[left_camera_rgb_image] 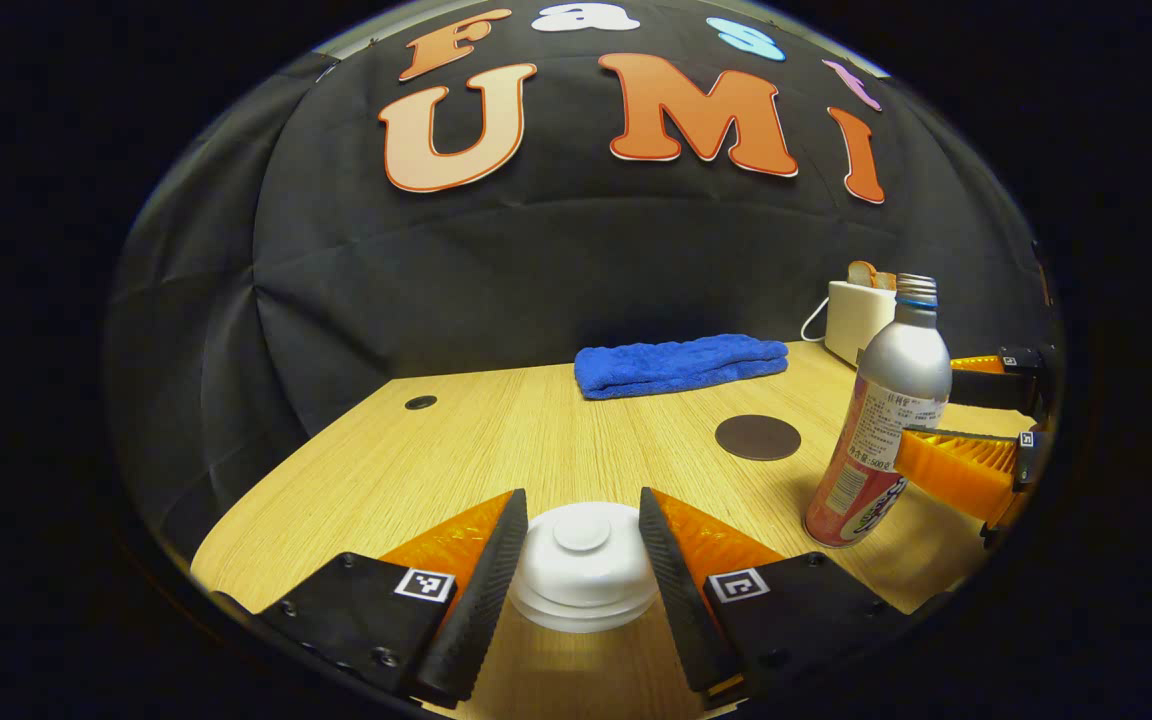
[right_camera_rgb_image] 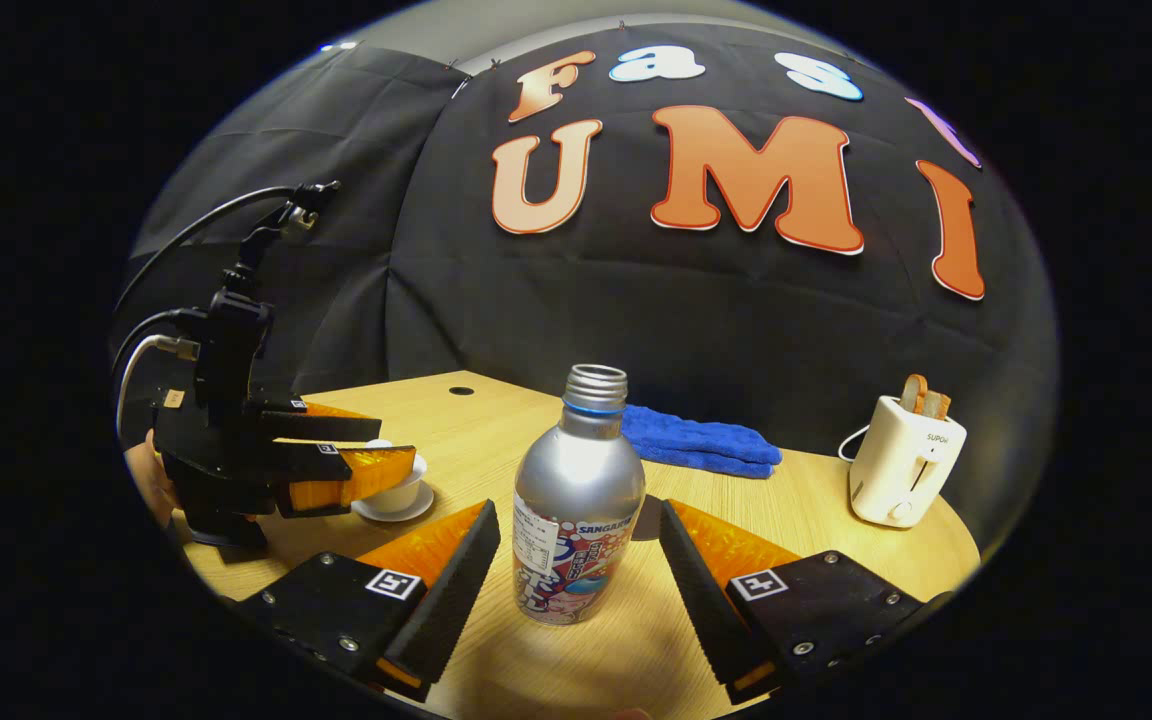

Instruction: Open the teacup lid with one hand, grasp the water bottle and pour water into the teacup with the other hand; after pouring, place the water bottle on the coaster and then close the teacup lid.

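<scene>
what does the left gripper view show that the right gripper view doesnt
Left gripper view: the round coaster lying bare on the table, and the teacup lid from above, between the open left gripper.

Right gripper view: the teacup's saucer beside the left gripper, a cable running up from it, and the bottle's open mouth, between the open right gripper.

Both: the bottle, blue towel, toaster and table.

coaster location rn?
In the left gripper view the coaster lies flat on the table, right of centre, between the blue towel behind it and the water bottle to its right, with nothing on it.
</scene>
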Tool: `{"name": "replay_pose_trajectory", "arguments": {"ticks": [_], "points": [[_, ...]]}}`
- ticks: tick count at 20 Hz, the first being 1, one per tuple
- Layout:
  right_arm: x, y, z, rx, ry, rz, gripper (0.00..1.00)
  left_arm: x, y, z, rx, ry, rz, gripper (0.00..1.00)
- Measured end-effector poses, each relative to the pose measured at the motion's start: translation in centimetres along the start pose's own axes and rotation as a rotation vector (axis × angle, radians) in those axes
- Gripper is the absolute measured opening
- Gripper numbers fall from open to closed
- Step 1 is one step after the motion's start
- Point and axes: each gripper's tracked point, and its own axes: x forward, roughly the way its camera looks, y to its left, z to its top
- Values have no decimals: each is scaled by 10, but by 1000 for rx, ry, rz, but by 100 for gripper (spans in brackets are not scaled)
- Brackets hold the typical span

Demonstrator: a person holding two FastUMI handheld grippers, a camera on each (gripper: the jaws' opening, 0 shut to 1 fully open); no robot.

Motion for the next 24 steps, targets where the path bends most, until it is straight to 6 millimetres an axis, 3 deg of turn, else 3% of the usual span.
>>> {"name": "replay_pose_trajectory", "arguments": {"ticks": [4, 5, 6, 7, 11, 13, 18, 24], "points": [[4, -1, -4, 10, 16, 2, 96, 2, 0, 0, 4, 7, 5, 65], [4, -1, -5, 10, 19, 1, 96, 7, 2, 0, -2, 3, 8, 69], [5, -1, -6, 10, 22, 2, 96, 5, 2, 1, -1, 2, 8, 57], [5, -1, -7, 10, 25, 0, 96, 4, 1, 0, 3, 4, 8, 57], [7, -2, -8, 14, 31, -1, 96, 5, 2, 3, -1, -10, 17, 38], [7, -2, -9, 12, 33, 0, 96, 6, 3, 5, -11, -18, 18, 34], [13, 2, -15, 12, 60, 14, 96, 1, 12, 21, -21, -84, 58, 29], [19, 8, -26, 7, 113, 23, 86, -10, 29, 35, -33, -131, 115, 33]]}}
